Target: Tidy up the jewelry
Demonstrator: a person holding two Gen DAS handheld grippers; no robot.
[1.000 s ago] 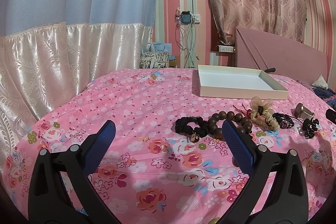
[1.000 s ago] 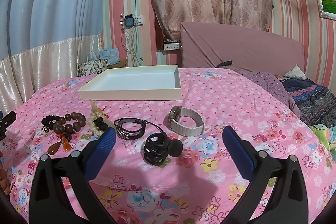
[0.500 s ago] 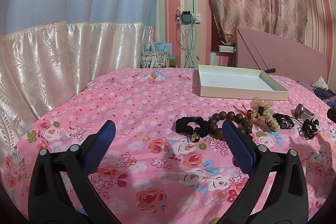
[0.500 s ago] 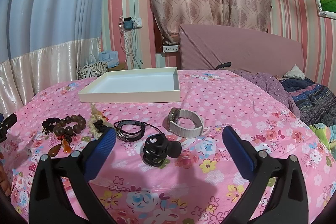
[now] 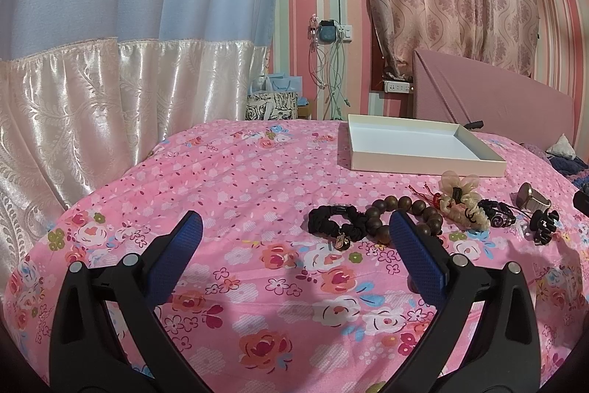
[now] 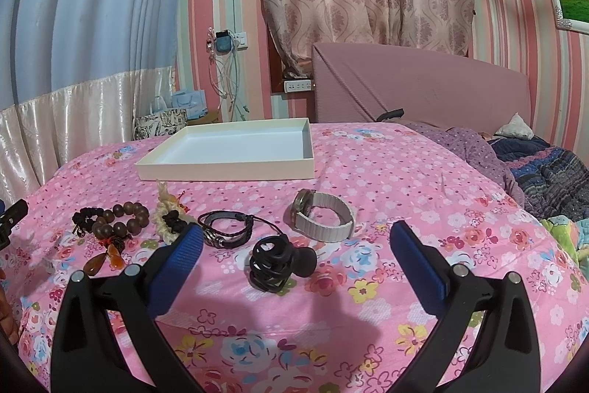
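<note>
Right wrist: hair claw [image 6: 279,262] nearer now

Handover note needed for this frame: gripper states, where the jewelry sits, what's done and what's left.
Left gripper: open, empty, above the bedspread.
Right gripper: open, empty, the black hair claw lying between its fingers.
White tray: empty, at the back.
Lying loose in a row before it: black scrunchie, wooden bead bracelet, cream scrunchie, black cord bracelet, watch.
Done: nothing. Left: everything into the tray.
</note>
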